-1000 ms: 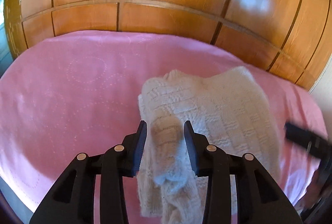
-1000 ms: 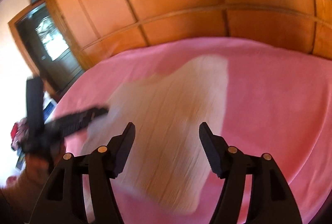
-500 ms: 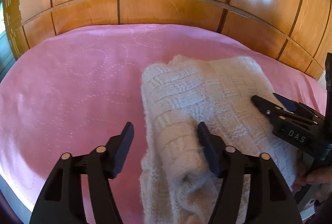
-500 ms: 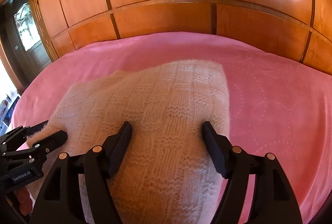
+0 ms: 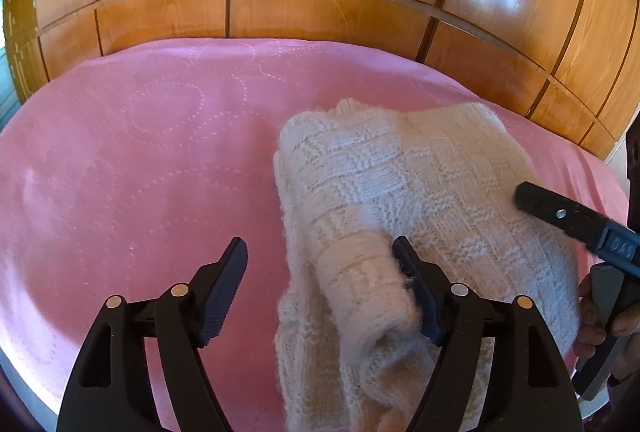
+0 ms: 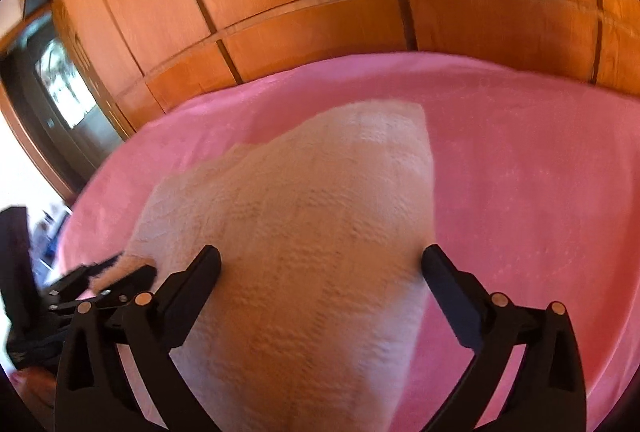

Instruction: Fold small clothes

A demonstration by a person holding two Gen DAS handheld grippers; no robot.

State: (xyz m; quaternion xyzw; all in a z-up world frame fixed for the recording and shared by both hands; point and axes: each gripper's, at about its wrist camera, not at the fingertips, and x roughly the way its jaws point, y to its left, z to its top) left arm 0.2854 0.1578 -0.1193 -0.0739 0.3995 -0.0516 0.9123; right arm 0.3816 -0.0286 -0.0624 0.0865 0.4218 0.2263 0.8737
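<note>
Cream knit sweater [image 5: 420, 200] | left hand-held gripper [image 5: 320, 292] wide, sleeve brushing right finger

The sweater [image 5: 420, 192] was cream-white, knitted in a basket-weave pattern of alternating ribbed blocks, with a fuzzy nap at its rolled sleeve [image 5: 368, 296]. The bedspread [image 5: 140, 160] under it was pink, stitched with dotted rings and curving lines. The wardrobe [image 5: 320, 4] behind was glossy orange-brown wood with dark seams between its panels. The fingers [image 5: 224, 288] of both grippers were black, with brass-coloured rivets.
</note>
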